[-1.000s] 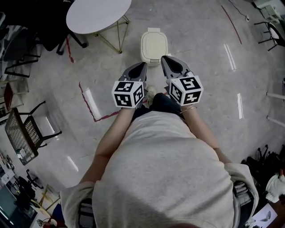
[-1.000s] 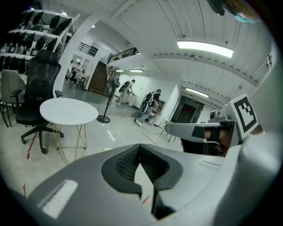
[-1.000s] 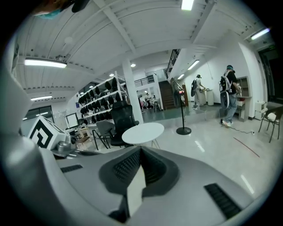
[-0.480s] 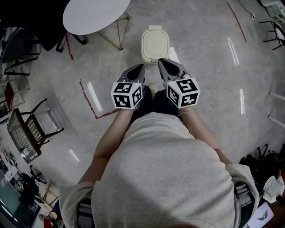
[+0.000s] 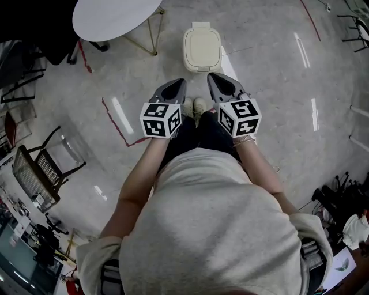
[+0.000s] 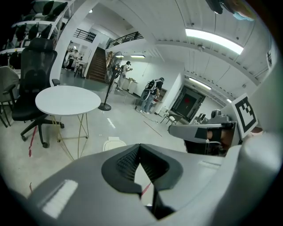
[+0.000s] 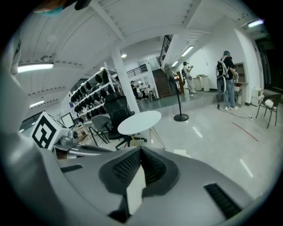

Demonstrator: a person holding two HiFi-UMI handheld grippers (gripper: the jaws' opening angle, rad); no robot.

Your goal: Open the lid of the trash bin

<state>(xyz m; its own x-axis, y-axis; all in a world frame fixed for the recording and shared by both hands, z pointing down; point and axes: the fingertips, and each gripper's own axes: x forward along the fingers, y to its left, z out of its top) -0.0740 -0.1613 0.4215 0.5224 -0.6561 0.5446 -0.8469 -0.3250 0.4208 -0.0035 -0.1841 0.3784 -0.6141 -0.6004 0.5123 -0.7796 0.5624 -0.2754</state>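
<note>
Holding both grippers out at waist height, we had the left gripper (image 5: 180, 83) and the right gripper (image 5: 211, 76) side by side above our shoes (image 5: 194, 106), both pointing at the bin. Both were closed, and on nothing. The left gripper view showed its ribbed pads (image 6: 127, 161) meeting at the tips with only floor behind. The right one's pads (image 7: 152, 169) were the same: tips together, nothing gripped.

Just ahead on the floor (image 5: 271, 69) stood the bin (image 5: 202, 49), cream and squarish, its lid (image 5: 202, 43) down flat, well apart from either gripper. So we hadn't reached it yet; we judged this to be the approach.

To do it well, we reckoned we had to step in, stoop and commit one gripper. Then it was a tip under the lid's near edge and a lift towards what looked like the hinge on the far side, never a push down. A small dark part sat at that near edge; pedal or catch, we couldn't tell. Whatever the bin held was hidden under the lid.

Beyond it, off to the left, stood a round white table (image 5: 115, 17), out of our way.
</note>
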